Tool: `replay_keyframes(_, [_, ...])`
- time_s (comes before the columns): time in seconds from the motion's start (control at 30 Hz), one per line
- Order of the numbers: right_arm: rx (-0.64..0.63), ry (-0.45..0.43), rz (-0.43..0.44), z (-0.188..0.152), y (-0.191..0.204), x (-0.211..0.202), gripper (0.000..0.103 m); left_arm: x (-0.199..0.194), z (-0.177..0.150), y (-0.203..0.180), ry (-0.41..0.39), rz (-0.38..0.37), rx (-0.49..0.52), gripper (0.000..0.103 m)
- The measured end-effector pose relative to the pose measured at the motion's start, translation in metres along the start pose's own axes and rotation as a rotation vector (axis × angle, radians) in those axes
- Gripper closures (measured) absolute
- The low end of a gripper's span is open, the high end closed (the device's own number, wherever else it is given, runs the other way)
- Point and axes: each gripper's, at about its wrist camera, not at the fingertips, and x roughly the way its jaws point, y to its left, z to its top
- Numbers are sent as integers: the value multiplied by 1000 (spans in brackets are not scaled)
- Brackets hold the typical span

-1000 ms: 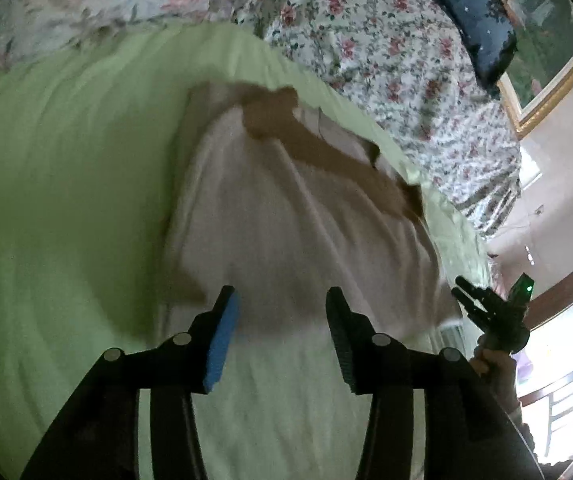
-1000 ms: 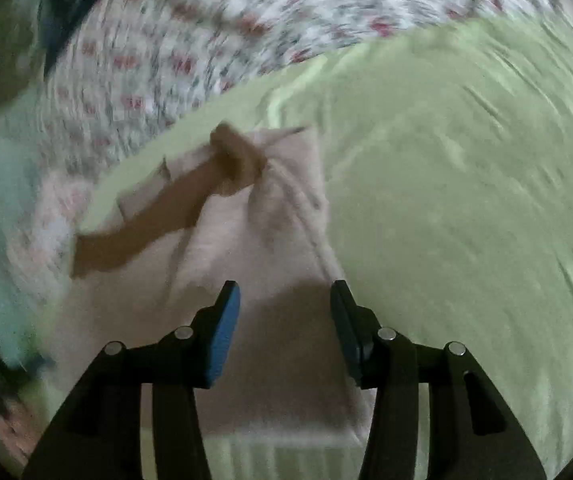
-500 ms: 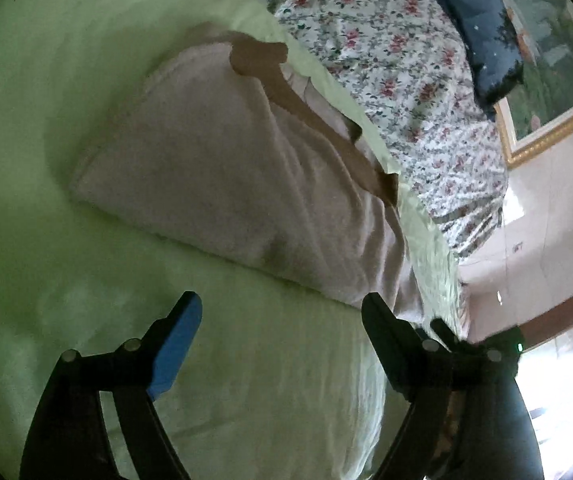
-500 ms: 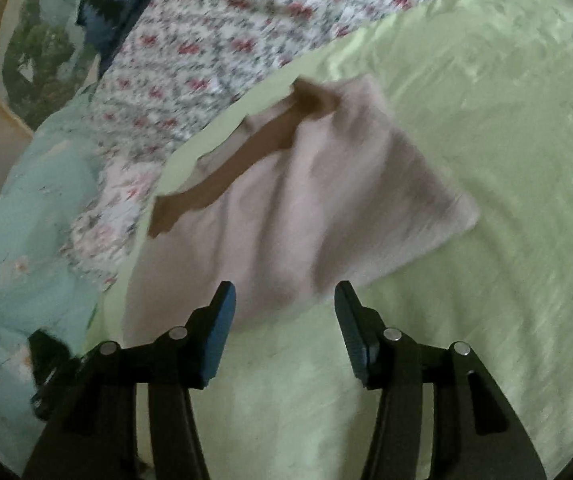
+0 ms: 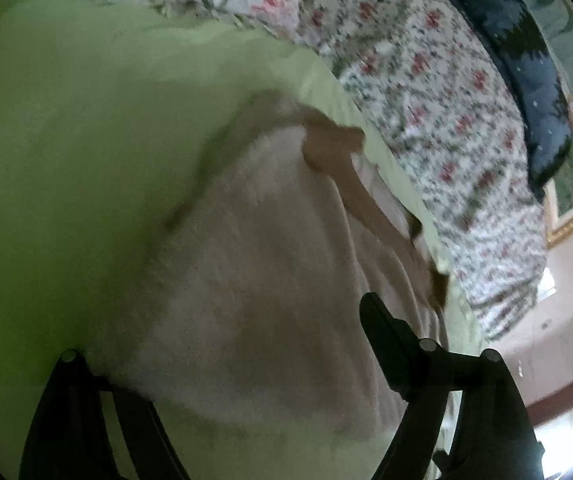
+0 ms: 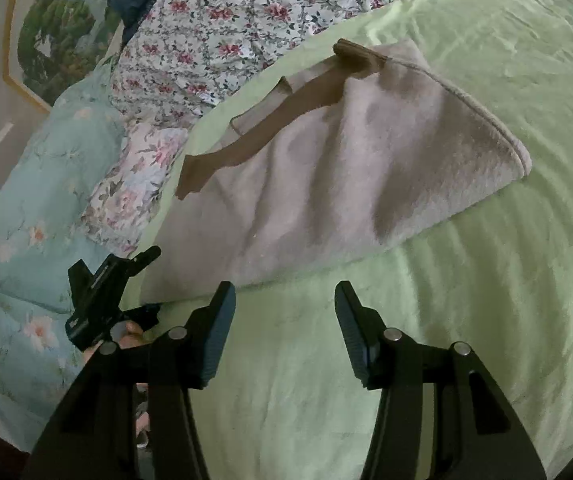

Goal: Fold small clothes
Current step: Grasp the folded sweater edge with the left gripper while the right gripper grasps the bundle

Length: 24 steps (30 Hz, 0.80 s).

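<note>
Now both tongs are off the beige garment [image 6: 326, 184], which lies folded on the green bed sheet [image 6: 486, 320] at 12 o'clock of the right tongs [image 6: 284, 332], jaws apart and empty; left tongs [image 5: 222, 356], opened wider than 1 s ago, straddle its near edge, so next fold likely pending

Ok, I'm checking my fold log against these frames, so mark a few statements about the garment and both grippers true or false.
The right gripper is open above the green sheet. True.
The beige garment is pinched in the right gripper. False: it lies on the sheet, past the fingertips.
A brown band runs along the garment's far edge. True.
The left gripper is shut. False: its jaws stand wide apart at the garment's edge.
</note>
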Motion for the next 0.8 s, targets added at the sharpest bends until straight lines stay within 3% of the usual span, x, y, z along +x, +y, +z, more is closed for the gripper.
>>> replay_keyframes(0.03, [4,0,7,3,-1,2,50,3,4,1,-7,13,3,33])
replay_keyframes(0.1, [0,2,6,8,-3,6,50,9,11,3,-8,26,9,62])
replay_keyframes(0.2, [-9,0,12,19,-5,13,50,7,18,-1,-33,43,22,86])
replay_keyframes(0.33, [-13,-21,8,35,-11,17,50,-12,18,-41,-97,41,182,94])
replay_keyframes(0.47, [-29,-24,15,63,-17,22,50,-20,8,-95,-95,-50,338,95])
replay_keyframes(0.63, [-17,7,81,99,-23,28,50,1,-27,-156,-8,-145,525,95])
replay_keyframes(0.8, [20,100,169,136,-22,56,47,40,-63,-178,121,-153,619,95])
